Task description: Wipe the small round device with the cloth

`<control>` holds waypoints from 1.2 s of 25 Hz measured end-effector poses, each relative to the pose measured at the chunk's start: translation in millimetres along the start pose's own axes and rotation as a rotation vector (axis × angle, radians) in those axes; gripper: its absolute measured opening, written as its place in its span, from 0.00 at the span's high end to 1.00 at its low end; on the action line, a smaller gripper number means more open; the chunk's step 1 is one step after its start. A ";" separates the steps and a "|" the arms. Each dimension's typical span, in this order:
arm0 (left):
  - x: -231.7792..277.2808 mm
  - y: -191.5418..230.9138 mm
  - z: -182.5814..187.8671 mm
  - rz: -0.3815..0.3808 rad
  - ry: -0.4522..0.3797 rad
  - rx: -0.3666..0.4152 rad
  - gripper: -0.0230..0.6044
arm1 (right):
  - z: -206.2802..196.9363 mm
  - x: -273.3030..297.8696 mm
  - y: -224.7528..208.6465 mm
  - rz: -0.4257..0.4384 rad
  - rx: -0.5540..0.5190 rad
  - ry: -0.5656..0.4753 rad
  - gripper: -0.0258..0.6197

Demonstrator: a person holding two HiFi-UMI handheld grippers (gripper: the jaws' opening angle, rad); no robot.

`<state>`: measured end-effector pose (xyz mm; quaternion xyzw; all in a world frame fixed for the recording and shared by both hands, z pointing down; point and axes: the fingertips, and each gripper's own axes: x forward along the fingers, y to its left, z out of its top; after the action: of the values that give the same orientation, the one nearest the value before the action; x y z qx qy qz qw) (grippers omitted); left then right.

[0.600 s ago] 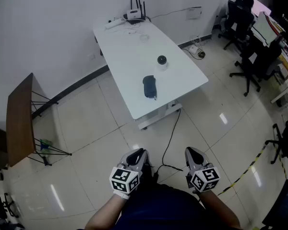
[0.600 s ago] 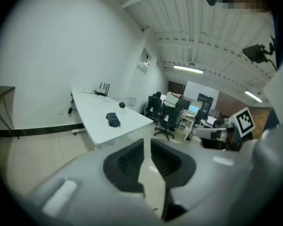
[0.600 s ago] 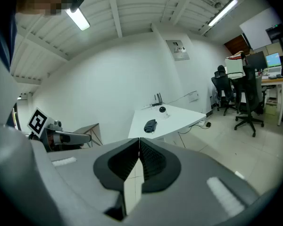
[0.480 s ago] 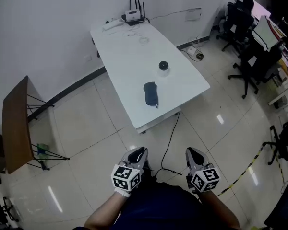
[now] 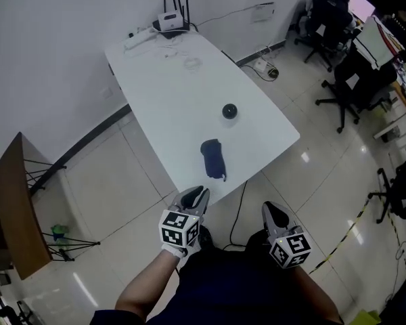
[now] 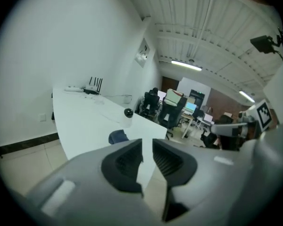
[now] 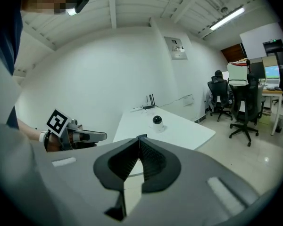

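The small round device (image 5: 230, 111), a white base with a black dome, stands on the white table (image 5: 176, 100) right of middle. A dark blue cloth (image 5: 214, 158) lies crumpled nearer the front edge. My left gripper (image 5: 194, 196) hovers just short of that edge, below the cloth, its jaws a narrow slit apart and empty. My right gripper (image 5: 271, 212) hangs over the floor to the right, shut on nothing. The left gripper view shows the cloth (image 6: 118, 136) and device (image 6: 128, 112) beyond its gripper (image 6: 147, 157). The right gripper view shows the device (image 7: 156, 121) past its gripper (image 7: 139, 150).
A router (image 5: 170, 22), a power strip (image 5: 139, 37) and a coiled cable (image 5: 191, 63) sit at the table's far end. A wooden folding table (image 5: 12, 202) stands at the left, office chairs (image 5: 348, 70) at the right. A black cable (image 5: 238, 205) runs across the tiled floor.
The table has come closer and lower in the head view. Both grippers have moved forward, and the left one now reaches the table's front edge near the cloth.
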<state>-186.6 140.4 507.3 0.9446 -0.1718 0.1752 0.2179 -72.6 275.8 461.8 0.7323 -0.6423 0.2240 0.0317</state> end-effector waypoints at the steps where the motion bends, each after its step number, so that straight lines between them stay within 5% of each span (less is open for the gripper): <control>1: 13.1 5.9 1.6 0.010 0.014 -0.015 0.85 | 2.2 6.9 -7.9 0.003 0.005 0.002 0.94; 6: 77.8 36.8 -2.7 0.111 0.133 -0.150 0.70 | 14.5 57.2 -49.0 0.100 0.001 0.031 0.94; 13: 152.0 90.0 -34.8 0.257 0.276 -0.385 0.47 | 70.1 131.7 -112.6 0.358 -0.016 0.036 0.94; 16: 165.2 90.8 -50.7 0.265 0.349 -0.449 0.49 | 90.1 148.3 -133.7 0.437 -0.032 0.056 0.94; 19: 173.5 81.6 -61.2 0.279 0.407 -0.455 0.66 | 99.3 171.9 -148.0 0.458 -0.022 0.085 0.94; 21: 176.0 73.5 -55.1 0.254 0.362 -0.466 0.76 | 98.1 186.5 -144.4 0.476 -0.009 0.115 0.94; 24: 180.4 53.6 -11.8 0.132 0.164 -0.489 0.78 | 83.4 206.7 -128.3 0.540 0.029 0.191 0.94; 27: 177.7 31.9 42.7 0.007 -0.016 -0.459 0.78 | 63.4 219.8 -110.6 0.620 0.187 0.293 0.94; 30: 169.4 14.5 86.3 -0.168 -0.134 -0.441 0.78 | 69.0 225.3 -78.7 0.777 0.476 0.340 0.42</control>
<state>-21.2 45.4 508.4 0.8947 -0.1408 0.0518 0.4207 39.2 57.7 502.0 0.3784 -0.7847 0.4765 -0.1184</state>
